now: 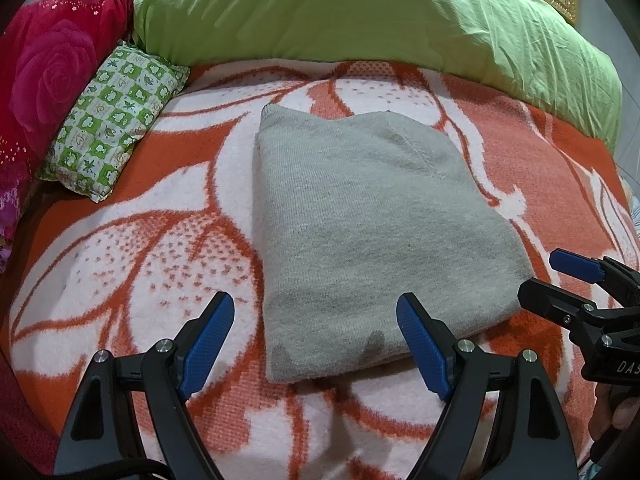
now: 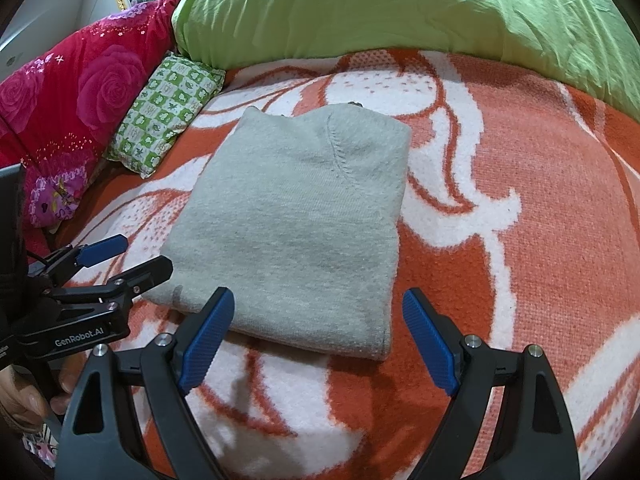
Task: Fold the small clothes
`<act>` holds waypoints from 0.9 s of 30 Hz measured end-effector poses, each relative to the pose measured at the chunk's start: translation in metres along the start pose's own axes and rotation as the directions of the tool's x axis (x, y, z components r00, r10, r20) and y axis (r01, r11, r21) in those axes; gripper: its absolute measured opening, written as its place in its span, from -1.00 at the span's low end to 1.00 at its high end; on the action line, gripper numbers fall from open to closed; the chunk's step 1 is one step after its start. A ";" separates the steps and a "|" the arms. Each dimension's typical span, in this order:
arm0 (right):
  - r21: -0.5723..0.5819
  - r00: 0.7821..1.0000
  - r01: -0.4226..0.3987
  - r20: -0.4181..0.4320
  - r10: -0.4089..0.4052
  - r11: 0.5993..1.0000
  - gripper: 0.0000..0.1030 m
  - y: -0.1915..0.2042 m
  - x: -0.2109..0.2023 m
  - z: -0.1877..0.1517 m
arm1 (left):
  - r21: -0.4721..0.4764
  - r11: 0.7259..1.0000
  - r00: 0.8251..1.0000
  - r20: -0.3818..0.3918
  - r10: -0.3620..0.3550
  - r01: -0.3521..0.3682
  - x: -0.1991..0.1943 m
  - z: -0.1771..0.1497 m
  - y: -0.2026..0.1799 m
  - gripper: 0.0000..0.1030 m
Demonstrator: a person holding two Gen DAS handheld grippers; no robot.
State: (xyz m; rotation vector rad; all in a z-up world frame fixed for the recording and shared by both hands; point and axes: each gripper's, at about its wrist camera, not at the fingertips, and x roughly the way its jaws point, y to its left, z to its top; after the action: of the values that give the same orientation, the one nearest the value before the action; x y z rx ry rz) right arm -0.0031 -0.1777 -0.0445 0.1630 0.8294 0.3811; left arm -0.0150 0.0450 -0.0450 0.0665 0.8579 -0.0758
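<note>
Sweater (image 1: pixel 376 232), grey knit, lies folded into a neat rectangle flat on the orange & white flowered blanket (image 1: pixel 152 248), mid-bed, w/ a green checked pillow (image 1: pixel 116 120) off to its far left, a red rose-print cushion (image 1: pixel 48 76) beyond that and a lime green duvet (image 1: pixel 360 12) heaped behind. Left gripper (image 1: pixel 316 344) hangs over the near left corner of the sweater, blue pads spread wide, nothing pinched between them; right gripper (image 2: pixel 320 340) sits over the near right corner, jaws also wide apart & empty, both just short of the near edge, neither pressing on the cloth
</note>
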 end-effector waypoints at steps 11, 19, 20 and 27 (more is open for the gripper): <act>0.003 1.000 -0.005 -0.002 0.005 1.000 0.67 -0.003 -0.001 0.000 | 0.001 1.000 1.000 -0.004 -0.001 0.001 0.001 0.001 0.000 0.63; 0.003 1.000 -0.007 0.003 0.007 1.000 0.67 -0.005 -0.002 0.002 | 0.006 1.000 1.000 0.000 -0.002 0.002 0.001 0.004 -0.002 0.63; 0.002 1.000 -0.007 0.002 0.007 1.000 0.67 -0.005 -0.001 0.002 | 0.006 1.000 1.000 -0.001 -0.001 0.001 0.001 0.004 -0.002 0.63; 0.001 1.000 -0.006 0.004 0.006 1.000 0.67 -0.005 -0.001 0.003 | 0.007 1.000 1.000 0.001 -0.001 0.001 0.002 0.004 -0.002 0.63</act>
State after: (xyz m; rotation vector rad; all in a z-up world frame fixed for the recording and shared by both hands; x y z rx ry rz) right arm -0.0003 -0.1829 -0.0432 0.1675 0.8256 0.3863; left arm -0.0113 0.0428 -0.0437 0.0729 0.8571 -0.0795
